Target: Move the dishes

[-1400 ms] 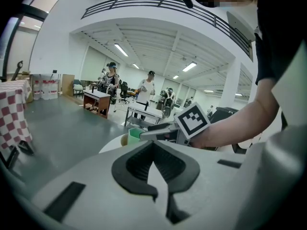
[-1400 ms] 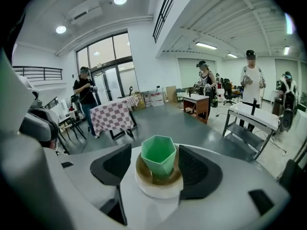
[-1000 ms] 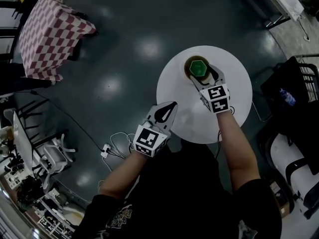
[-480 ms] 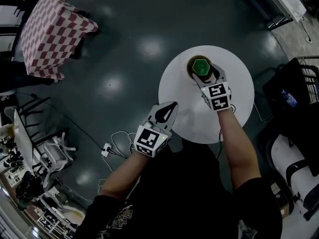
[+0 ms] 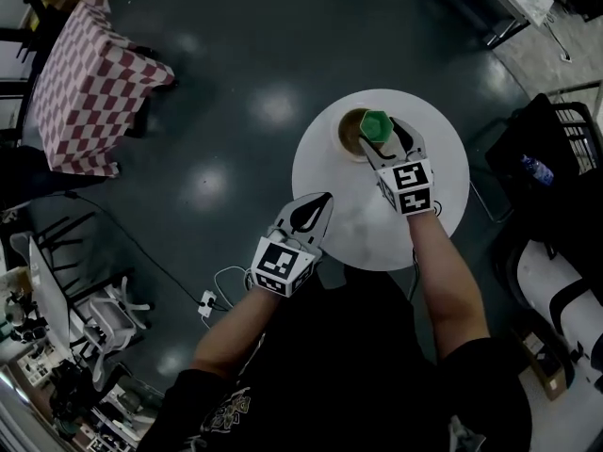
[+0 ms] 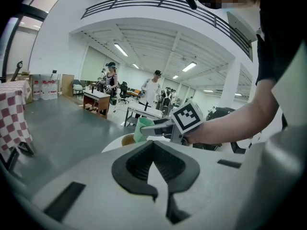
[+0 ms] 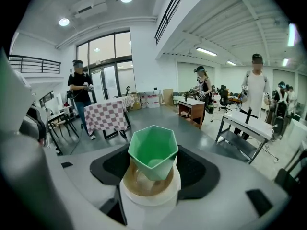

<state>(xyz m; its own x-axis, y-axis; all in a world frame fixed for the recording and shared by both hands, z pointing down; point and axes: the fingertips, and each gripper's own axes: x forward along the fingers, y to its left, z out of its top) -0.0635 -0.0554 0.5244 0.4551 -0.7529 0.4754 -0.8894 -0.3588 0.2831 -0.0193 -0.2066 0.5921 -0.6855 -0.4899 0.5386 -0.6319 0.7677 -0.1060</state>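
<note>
The round white tabletop (image 5: 443,172) fills the centre right of the head view. The dishes sit toward its upper left edge.

The larger one is a bowl (image 5: 349,136), white outside and brown inside. It lies straight ahead of the right tool (image 5: 388,142), just beyond its fingertips. The left tool is well away, at the tabletop's lower left edge, so I judge the right side the one placed to carry the move.

The smaller dish is a green cup (image 5: 376,124) with a faceted, hexagonal rim. In the right gripper view it sits at centre frame directly over the bowl's mouth. Its base dips inside the rim and its open top tilts back toward the camera, so its long axis leans rather than stands upright. Whether the base touches the bowl's floor cannot be made out.

The right tool has closed on the cup, with a dark pad flanking it on each side. From the left gripper view one finger runs along the cup's side above the bowl. As it looks, the next move depends on lifting the cup straight up, clear of the bowl's rim.

The left tool (image 5: 323,201) has its jaws pressed together with nothing between them. It touches no dish.
</note>
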